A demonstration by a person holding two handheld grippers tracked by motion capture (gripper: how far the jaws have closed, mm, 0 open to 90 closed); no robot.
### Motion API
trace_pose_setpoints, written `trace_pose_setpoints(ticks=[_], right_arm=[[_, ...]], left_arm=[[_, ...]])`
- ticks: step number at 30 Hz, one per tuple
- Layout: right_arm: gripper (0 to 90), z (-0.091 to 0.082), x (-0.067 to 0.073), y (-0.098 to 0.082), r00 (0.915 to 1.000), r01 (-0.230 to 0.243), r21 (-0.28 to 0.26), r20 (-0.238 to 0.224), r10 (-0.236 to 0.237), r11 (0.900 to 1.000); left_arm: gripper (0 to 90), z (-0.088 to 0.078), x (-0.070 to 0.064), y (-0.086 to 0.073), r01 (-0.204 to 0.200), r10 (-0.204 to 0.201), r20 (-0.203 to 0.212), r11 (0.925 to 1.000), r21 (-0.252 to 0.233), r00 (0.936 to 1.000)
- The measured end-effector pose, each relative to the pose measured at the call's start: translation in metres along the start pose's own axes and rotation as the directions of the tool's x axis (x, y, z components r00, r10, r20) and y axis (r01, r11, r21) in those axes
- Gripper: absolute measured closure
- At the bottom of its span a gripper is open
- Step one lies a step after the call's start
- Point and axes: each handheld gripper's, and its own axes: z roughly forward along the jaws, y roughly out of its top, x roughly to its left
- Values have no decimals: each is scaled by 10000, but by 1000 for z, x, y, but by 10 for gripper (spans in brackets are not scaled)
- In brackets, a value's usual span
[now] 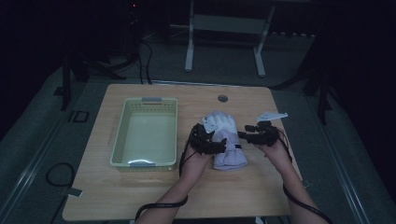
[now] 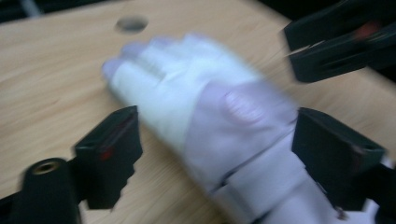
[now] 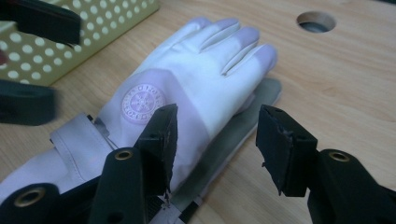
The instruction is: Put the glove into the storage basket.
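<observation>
A white glove with a round snowflake badge lies flat on the wooden table, fingers pointing away from me. It rests on a second glove whose grey palm edge peeks out on the right. My left gripper is at the cuff from the left. In the left gripper view its jaws straddle the cuff of the glove, with a strip of wood showing beside one jaw. My right gripper comes in from the right, open, one jaw over the top glove and the other over bare table.
A pale green perforated basket stands empty to the left of the gloves, its wall close to them. A round cable hole sits in the tabletop beyond the gloves. Cables trail from both grippers toward the front edge.
</observation>
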Motion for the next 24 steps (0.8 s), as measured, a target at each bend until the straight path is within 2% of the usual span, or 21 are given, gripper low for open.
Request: trace_pose_setpoints(ticks=[2, 3, 4, 5, 6, 9, 13, 16, 18, 20, 21, 23, 24], right_arm=[[471, 5, 1, -2, 9999, -92, 53, -120, 93, 9999], [469, 8, 1, -3, 9997, -148, 135, -182, 151, 9998], [469, 8, 1, -3, 9997, -148, 135, -182, 151, 9998], [469, 11, 2, -4, 9996, -162, 294, -221, 169, 9994], [459, 16, 4, -8, 9992, -179, 504, -350, 196, 9986], [447, 23, 3, -16, 9987, -335, 955, -338, 369, 9949], [445, 30, -2, -25, 9941, -880, 1214, -518, 949, 9887], [417, 35, -6, -30, 9904, -1154, 1671, -566, 1263, 9792], [417, 38, -8, -32, 9845, -1418, 1769, -773, 1574, 9740], [433, 42, -11, -35, 9767, -1638, 1977, -1051, 1870, 9665], [435, 43, -12, -35, 9727, -1770, 2083, -1122, 2033, 9619], [509, 45, -15, -37, 9618, -1965, 2174, -1468, 2310, 9561], [525, 46, -16, -38, 9593, -1970, 2145, -1591, 2332, 9567]], left_arm=[[215, 7, 1, -1, 89, -79, -333, 9995, 290, 9994], [214, 11, 3, -2, 295, -280, -279, 9981, 548, 9992], [214, 11, 3, -2, 295, -280, -279, 9981, 548, 9992], [214, 20, 7, -6, 610, -596, -164, 9930, 1013, 9981], [214, 23, 9, -9, 772, -769, -77, 9902, 1160, 9970], [214, 30, 15, -17, 1219, -1282, 400, 9836, 1331, 9909], [214, 38, 14, -22, 1190, -1274, 432, 9799, 1601, 9909], [215, 43, 17, -24, 1266, -1429, 801, 9752, 1813, 9865], [235, 46, 18, -26, 1592, -1838, 1208, 9691, 1885, 9755], [262, 51, 18, -29, 1615, -1917, 1472, 9674, 1953, 9704], [262, 53, 19, -30, 1756, -2083, 1595, 9645, 1975, 9650], [262, 57, 23, -31, 2101, -2512, 1897, 9543, 2125, 9492], [263, 58, 24, -32, 2152, -2583, 2060, 9537, 2101, 9438]])
